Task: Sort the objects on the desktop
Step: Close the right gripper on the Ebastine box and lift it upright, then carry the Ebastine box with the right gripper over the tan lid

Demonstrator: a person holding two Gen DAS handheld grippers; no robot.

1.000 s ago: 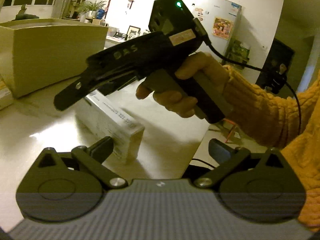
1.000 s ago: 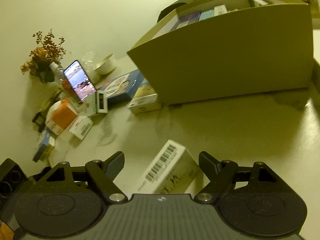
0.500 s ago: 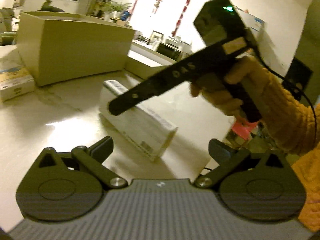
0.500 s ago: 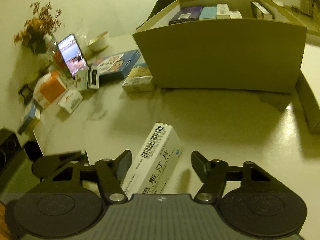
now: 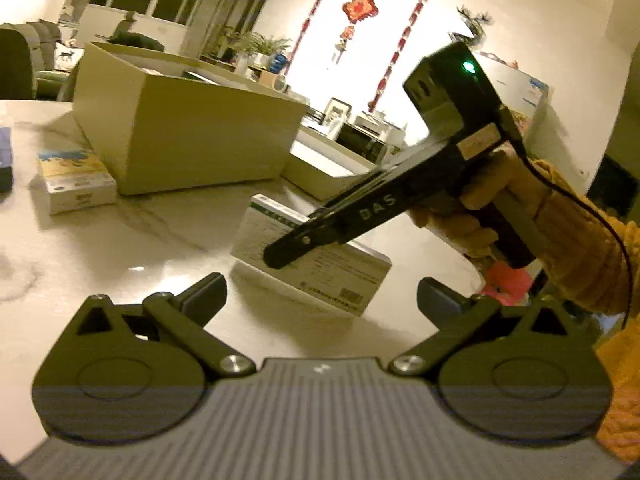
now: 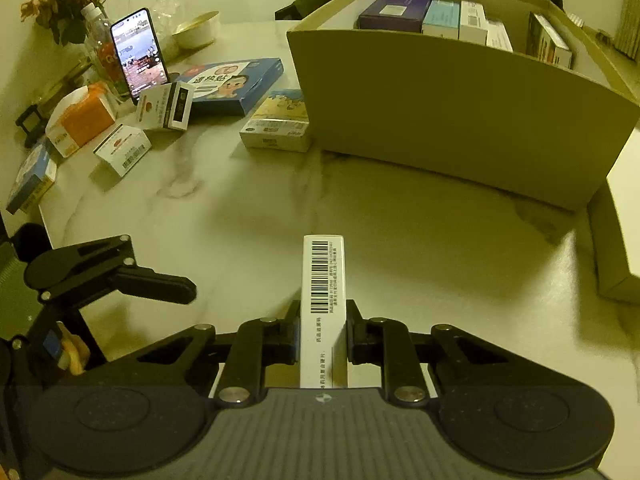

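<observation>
Beyond the right tongs [image 6: 323, 330] stands the bin [image 6: 460, 120], already holding boxes. The left tongs [image 5: 320, 294] gape, empty. The right tongs, spread a second ago, have clenched on the carton [image 6: 323, 280]: ready to carry over.

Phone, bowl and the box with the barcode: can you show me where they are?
phone [image 6: 139, 51]: right wrist view, middle of its lit screen.
bowl [image 6: 198, 31]: right wrist view, its pale outer wall.
barcode box [image 6: 324, 276]: right wrist view, the barcode on its narrow top face.
</observation>
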